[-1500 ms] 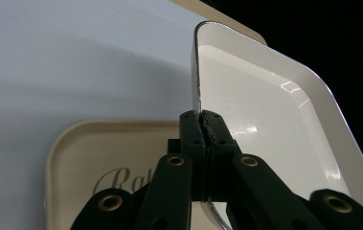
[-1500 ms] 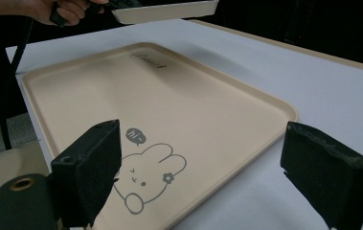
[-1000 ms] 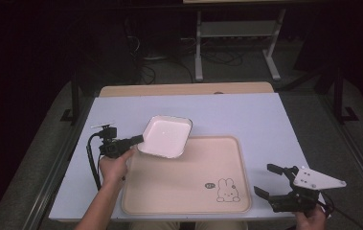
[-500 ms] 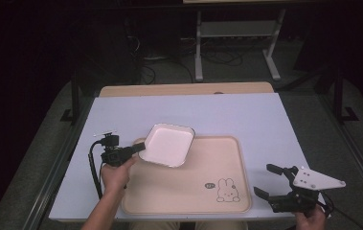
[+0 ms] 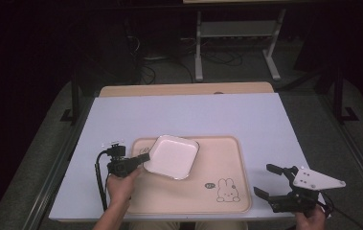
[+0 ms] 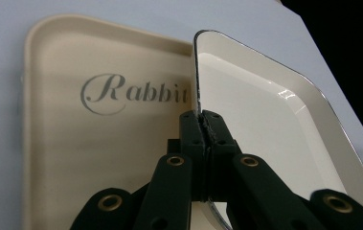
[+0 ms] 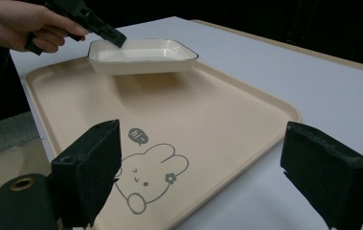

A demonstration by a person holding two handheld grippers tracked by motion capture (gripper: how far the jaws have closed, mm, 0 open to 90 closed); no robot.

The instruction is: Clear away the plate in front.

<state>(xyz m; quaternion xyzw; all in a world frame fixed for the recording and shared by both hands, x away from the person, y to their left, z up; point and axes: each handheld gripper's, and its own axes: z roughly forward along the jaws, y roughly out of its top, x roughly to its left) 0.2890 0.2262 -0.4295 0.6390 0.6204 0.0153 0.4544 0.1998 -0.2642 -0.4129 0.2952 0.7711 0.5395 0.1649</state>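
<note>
My left gripper (image 5: 142, 157) has its two black jaws pinched tight on the thin rim of the shallow white square dish with a dark edge line (image 5: 172, 156); in the left gripper view the pads (image 6: 192, 132) meet on either side of that rim with the glossy inside of the dish to their right. In the right gripper view the dish hangs clear of the pale beige plastic tray (image 5: 227, 158), roughly level, casting a shadow on the tray floor beneath it. It sits over the tray's far left corner, with one corner poking past the tray's far rim. The hand (image 5: 119, 184) holding this gripper comes in over the tray's left edge.

My right gripper (image 5: 271, 180) has its jaws spread wide with nothing between them, resting low near the tabletop's near right corner, just off the tray's right edge, pointing back across the tray. The tray carries a printed rabbit drawing (image 5: 226, 189) near its near right corner and lies on the light grey-blue tabletop (image 5: 188, 115), towards its near edge.
</note>
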